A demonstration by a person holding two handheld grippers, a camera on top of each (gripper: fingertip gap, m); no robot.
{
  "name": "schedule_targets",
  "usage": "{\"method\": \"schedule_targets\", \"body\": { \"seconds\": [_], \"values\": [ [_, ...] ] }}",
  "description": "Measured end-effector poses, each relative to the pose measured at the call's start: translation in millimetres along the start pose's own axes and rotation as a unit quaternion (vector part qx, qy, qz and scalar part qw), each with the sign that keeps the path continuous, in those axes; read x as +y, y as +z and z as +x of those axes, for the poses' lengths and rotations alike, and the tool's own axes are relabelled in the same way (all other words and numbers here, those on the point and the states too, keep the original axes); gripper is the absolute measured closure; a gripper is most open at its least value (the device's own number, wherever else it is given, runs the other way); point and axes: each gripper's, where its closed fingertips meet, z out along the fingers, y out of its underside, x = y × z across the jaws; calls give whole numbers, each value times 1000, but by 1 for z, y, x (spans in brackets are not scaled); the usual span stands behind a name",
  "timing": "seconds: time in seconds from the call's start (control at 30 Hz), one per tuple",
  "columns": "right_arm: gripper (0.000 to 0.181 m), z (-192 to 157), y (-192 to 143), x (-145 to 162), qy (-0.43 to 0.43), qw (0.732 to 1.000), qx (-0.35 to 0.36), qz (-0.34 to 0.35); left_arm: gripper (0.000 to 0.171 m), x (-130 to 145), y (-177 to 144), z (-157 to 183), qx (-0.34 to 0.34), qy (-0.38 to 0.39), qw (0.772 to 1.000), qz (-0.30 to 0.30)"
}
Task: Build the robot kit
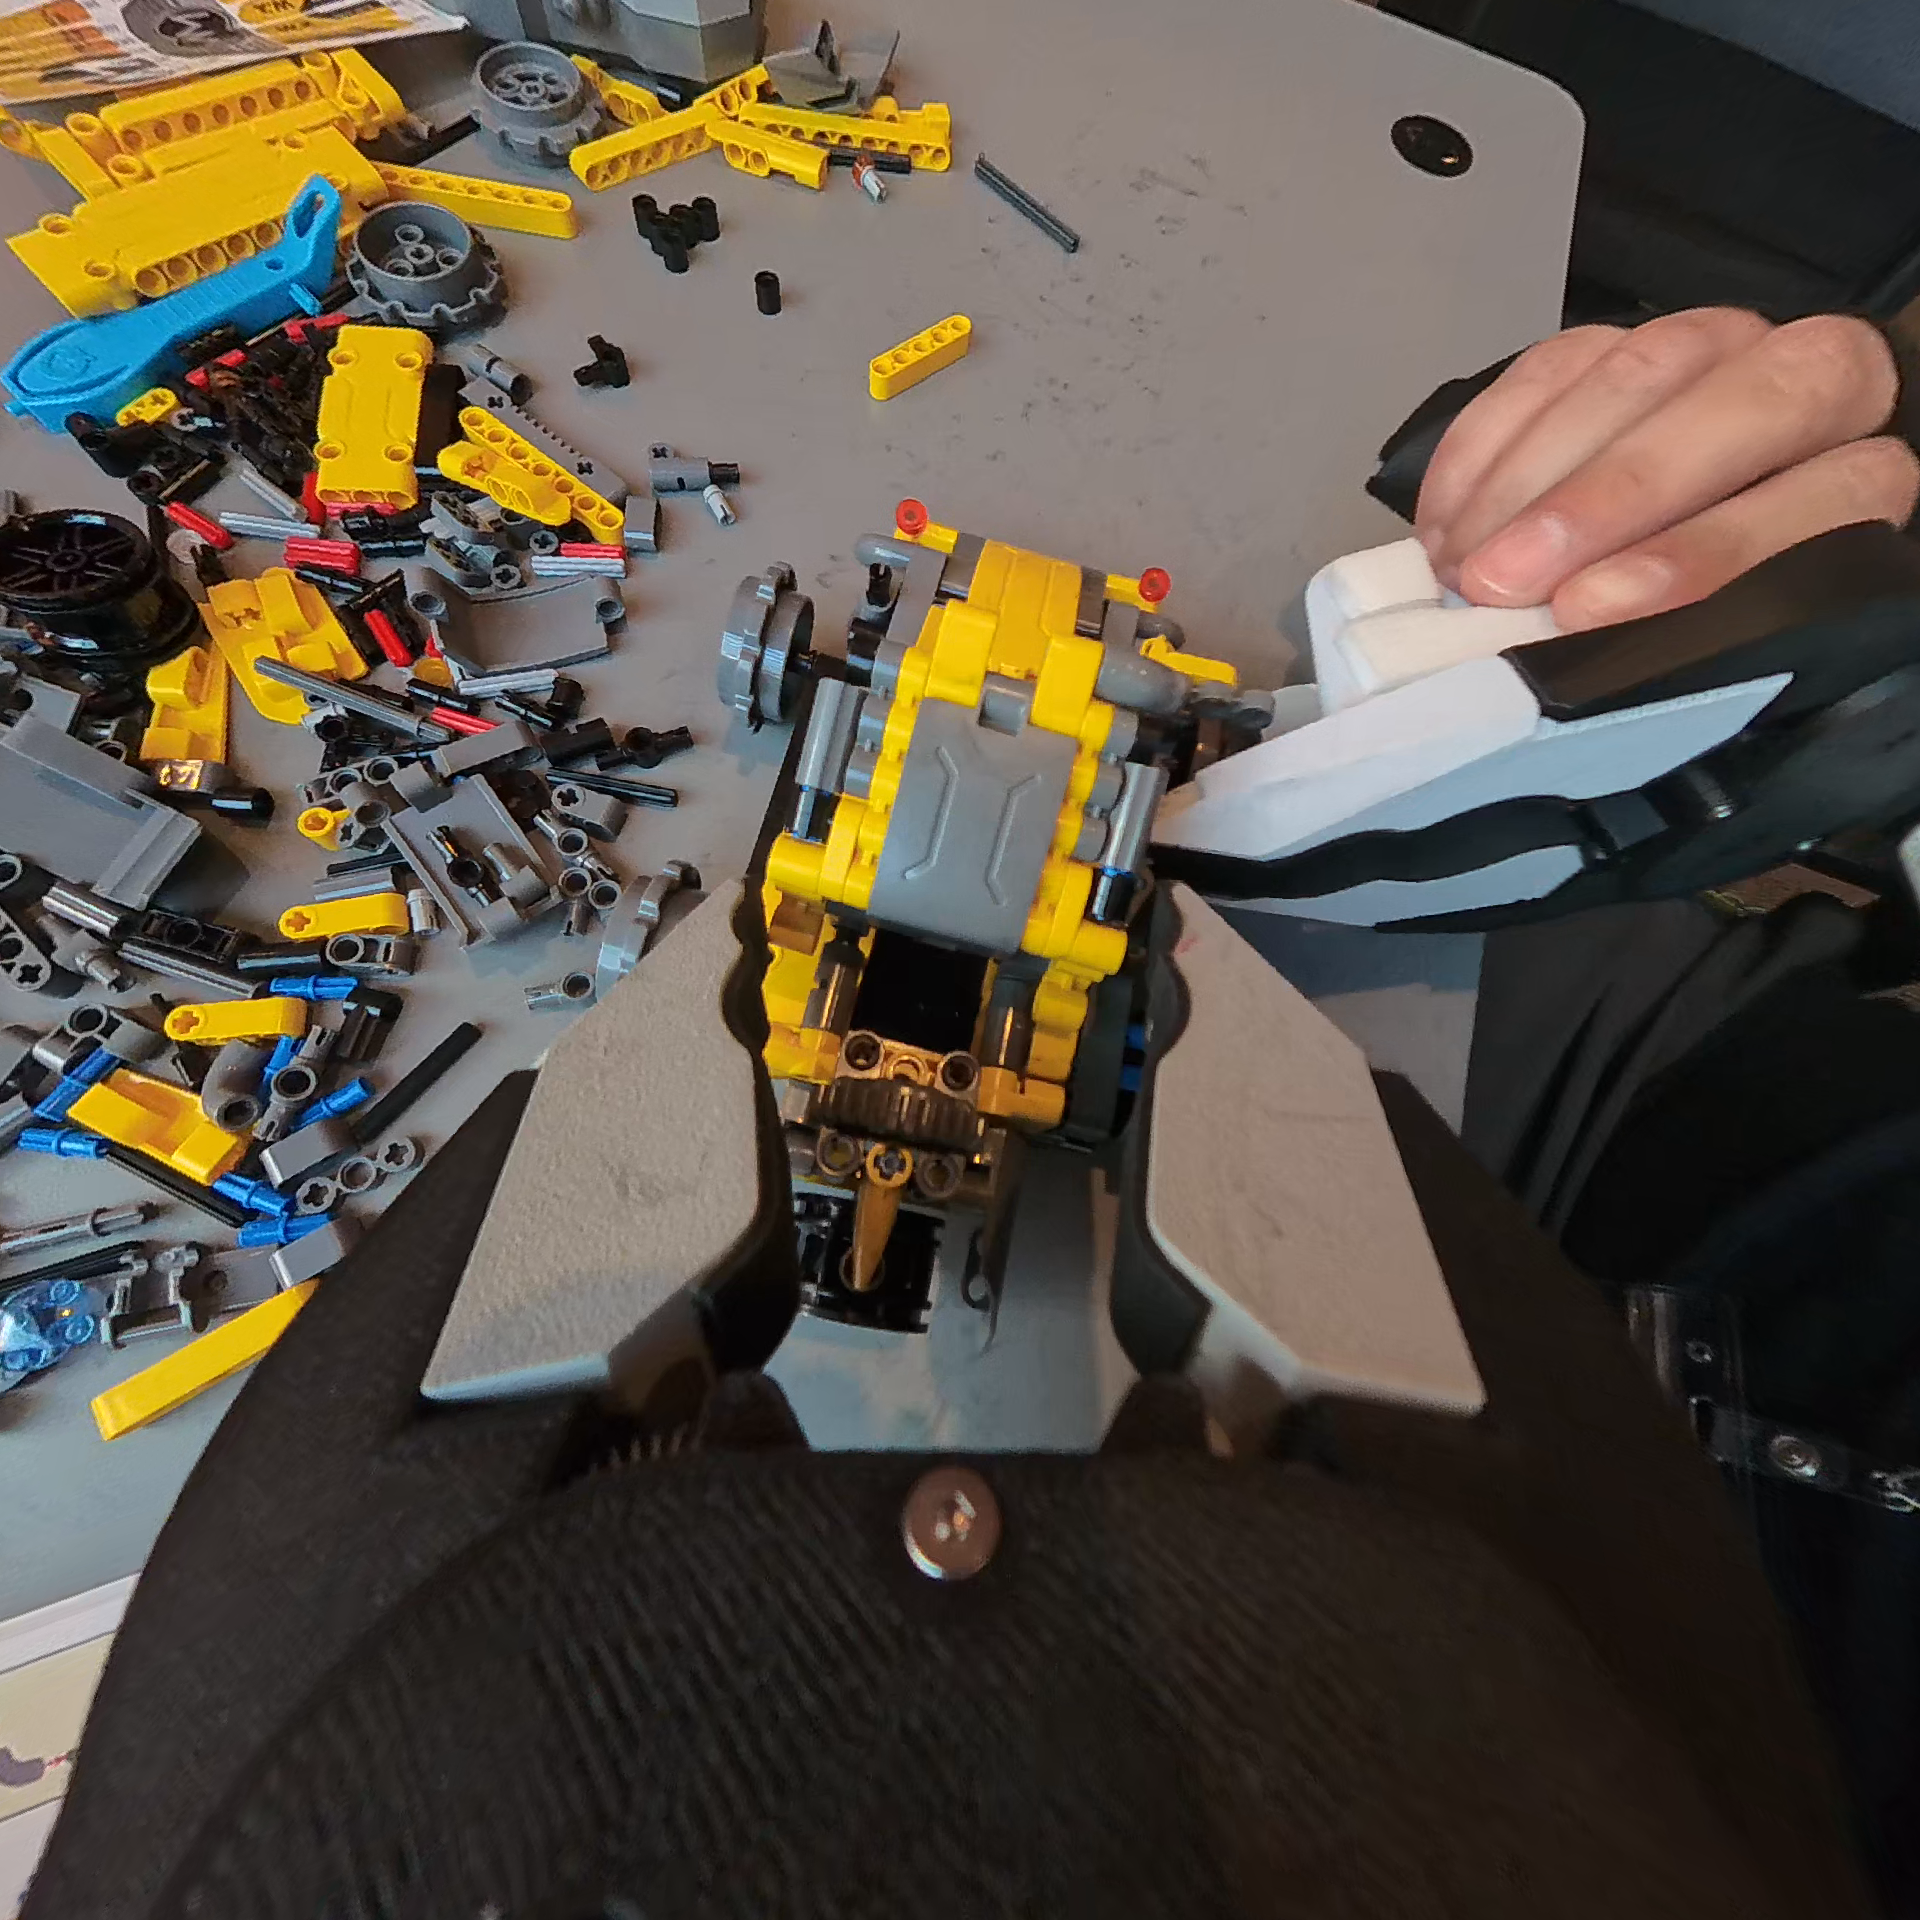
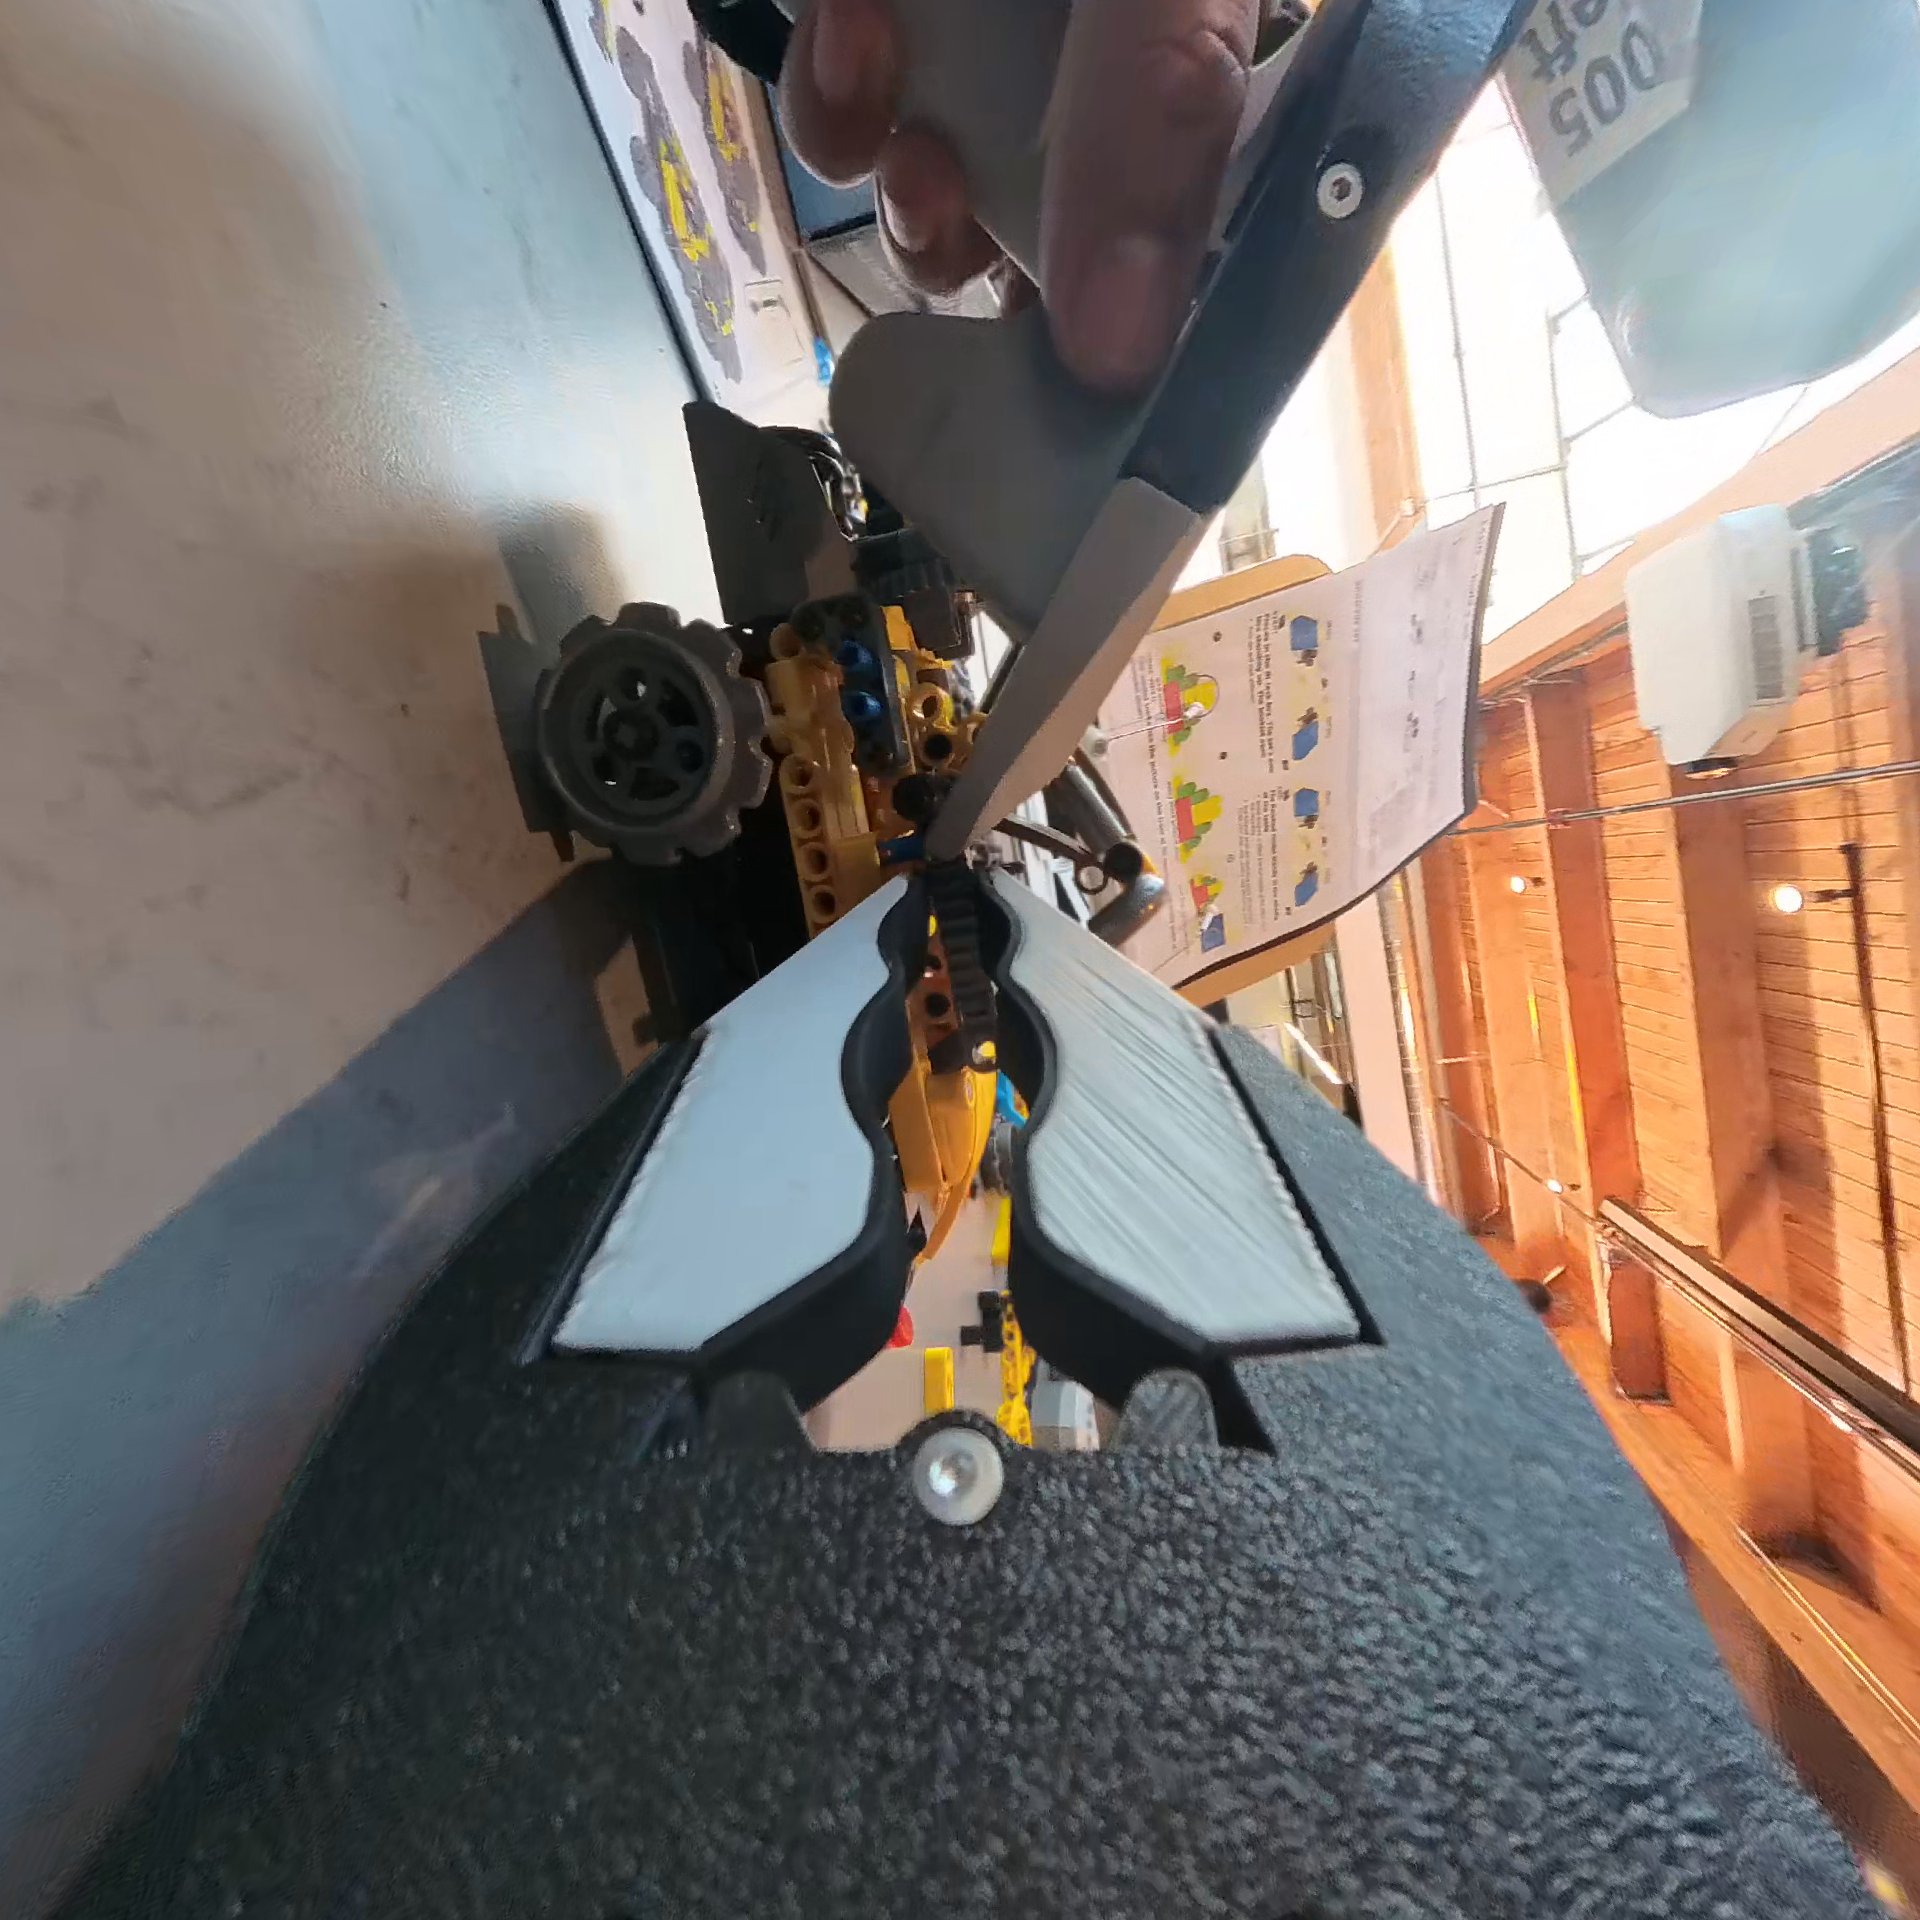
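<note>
Item: yellow-and-grey brick vehicle (image 1: 956, 831), on grey table (image 1: 1195, 343), loose parts at 9 o'clock. Left tool (image 1: 951, 1049): half-open span, clamped on the chassis flanks, apparently steadying it. Right tool (image 2: 951, 904): nearly closed, pinching a black toothed strip (image 2: 961, 956) at the vehicle's 3 o'clock side

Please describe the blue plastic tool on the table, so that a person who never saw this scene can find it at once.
Start at the grey table and look at its far left part, where the loose toy parts lie. There the blue tool rests partly on long yellow beams, beside a grey toothed wheel. It is the only large light-blue piece, flat and long.
</note>
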Motion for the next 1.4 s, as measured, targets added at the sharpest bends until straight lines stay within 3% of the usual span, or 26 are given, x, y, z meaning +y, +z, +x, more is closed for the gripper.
{"method": "schedule_targets", "body": {
  "seconds": [0.2,0.63,1.23,1.4],
  "values": [
    [172,0,-3,-3,-44,999,-2,-11,100,1,-1,1,3,12,1000,-3],
    [171,-1,-6,-5,28,998,-53,-17,101,3,-3,-1,2,9,1000,-2],
    [171,8,-7,-6,19,998,-49,-31,101,4,-3,-3,8,13,1000,-1],
    [180,4,-5,-7,8,998,-52,-23,101,3,-2,-4,5,12,1000,-3]
  ]
}}
